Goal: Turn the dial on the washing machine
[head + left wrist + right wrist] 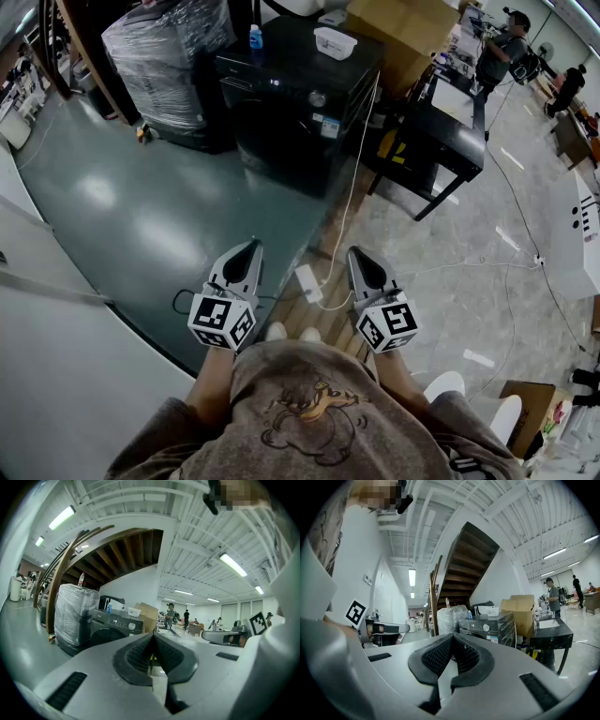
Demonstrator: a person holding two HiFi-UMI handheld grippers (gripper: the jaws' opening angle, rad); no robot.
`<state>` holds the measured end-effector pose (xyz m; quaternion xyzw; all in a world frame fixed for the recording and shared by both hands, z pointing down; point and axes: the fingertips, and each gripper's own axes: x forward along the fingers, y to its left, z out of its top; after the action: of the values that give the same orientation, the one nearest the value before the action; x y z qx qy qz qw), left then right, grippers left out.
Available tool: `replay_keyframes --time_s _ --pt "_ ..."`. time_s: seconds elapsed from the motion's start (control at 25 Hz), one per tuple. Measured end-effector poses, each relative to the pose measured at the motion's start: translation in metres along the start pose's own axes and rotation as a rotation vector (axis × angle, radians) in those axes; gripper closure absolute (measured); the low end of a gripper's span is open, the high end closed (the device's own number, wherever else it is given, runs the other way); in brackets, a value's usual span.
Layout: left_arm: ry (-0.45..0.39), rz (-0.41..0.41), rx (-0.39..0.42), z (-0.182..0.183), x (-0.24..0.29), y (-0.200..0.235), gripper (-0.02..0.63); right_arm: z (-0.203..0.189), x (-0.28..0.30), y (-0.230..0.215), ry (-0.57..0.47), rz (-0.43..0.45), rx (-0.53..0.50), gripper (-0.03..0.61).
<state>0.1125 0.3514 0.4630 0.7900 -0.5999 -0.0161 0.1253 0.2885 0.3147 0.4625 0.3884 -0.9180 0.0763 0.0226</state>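
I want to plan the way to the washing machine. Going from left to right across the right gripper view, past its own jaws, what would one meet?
left gripper → plastic-wrapped bundle → washing machine → cardboard box → black table

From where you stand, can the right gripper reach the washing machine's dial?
Probably not yet: the right gripper, shut, is near your body and the dial sits far across the floor. Nothing tall stands between.
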Motion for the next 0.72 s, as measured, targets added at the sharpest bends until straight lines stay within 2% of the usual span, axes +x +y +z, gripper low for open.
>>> replay_keyframes --time_s 0.28,0.52,0.72 --pt "0.001 0.027 0.009 -0.012 0.008 -0.018 0.614 -0.005 -0.012 -0.011 -0.054 0.052 0.042 0.578" --pt "-0.034 0.028 0.005 -0.006 0.017 -0.034 0.614 -0.009 -0.013 -0.026 -0.040 0.060 0.040 0.578" --pt "-0.038 0.036 0.009 0.000 0.026 -0.025 0.614 -0.011 0.002 -0.031 -0.029 0.063 0.040 0.578"
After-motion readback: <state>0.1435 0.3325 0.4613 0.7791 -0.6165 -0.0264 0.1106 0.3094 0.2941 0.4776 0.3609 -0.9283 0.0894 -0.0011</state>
